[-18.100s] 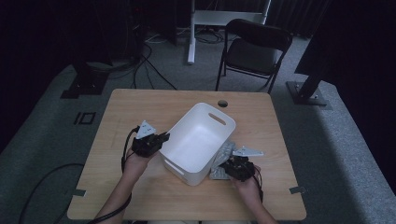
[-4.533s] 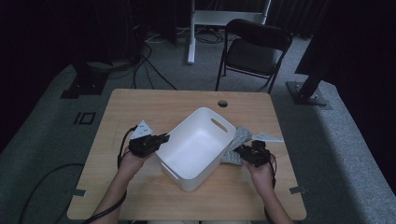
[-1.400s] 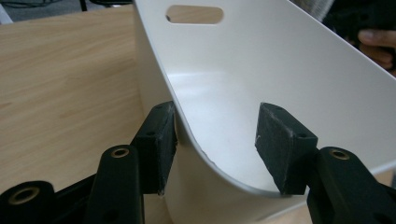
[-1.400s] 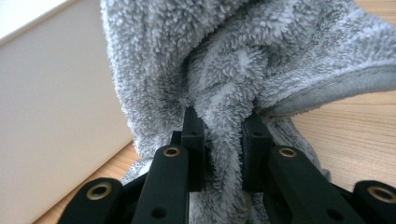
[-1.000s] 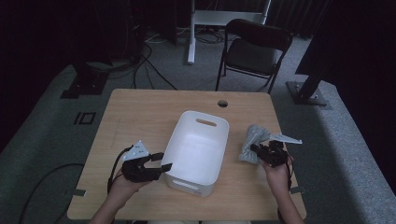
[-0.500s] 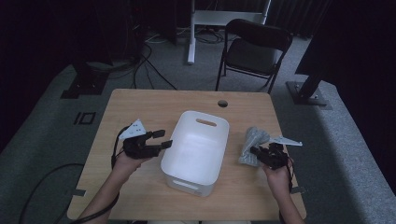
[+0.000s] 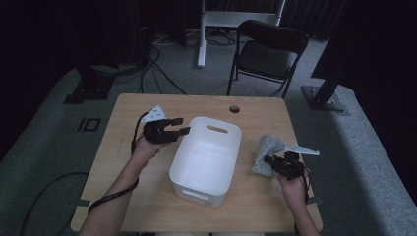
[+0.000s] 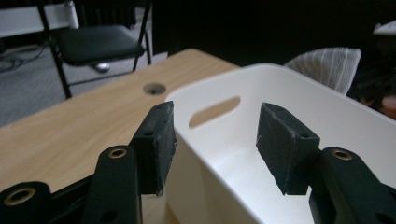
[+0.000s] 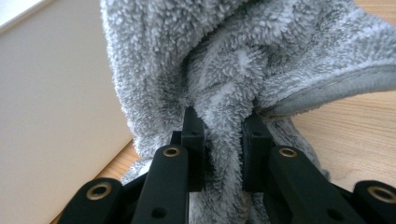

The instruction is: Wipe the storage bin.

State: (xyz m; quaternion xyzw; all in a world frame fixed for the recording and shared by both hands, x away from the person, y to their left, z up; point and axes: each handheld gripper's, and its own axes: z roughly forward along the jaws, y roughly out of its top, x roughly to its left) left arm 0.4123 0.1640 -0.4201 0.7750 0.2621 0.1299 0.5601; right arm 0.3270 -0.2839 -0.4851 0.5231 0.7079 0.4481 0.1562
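**Towel pinched on the right, left fingers astride the bin's rim**

From the high view I have the white bin (image 7: 206,160) standing in the middle of the desk (image 7: 123,132), its handle slot at the far end. My right gripper (image 7: 269,160) sits to the right of the bin, near the desk's right edge, and its fingers (image 9: 194,140) are clamped on a bunched fold of the grey towel (image 7: 265,152). In the right gripper view the pile of the towel (image 9: 233,60) bulges out above and around the two pads, and the rest of the cloth rests on the wood just beside the bin's outer wall (image 9: 51,102).

My left gripper (image 7: 178,126) is at the bin's far left corner. In the left gripper view its fingers (image 8: 156,142) stand partly spread, one outside the white wall and the other over the inside, with the rim (image 8: 205,144) running between them. They have just been closing a little, yet I see a gap on both sides, so the pads are not pressing the wall. Past the bin in that view, the striped towel (image 8: 327,65) rises at the far side.

On the floor behind the desk stands a black chair (image 7: 268,51).
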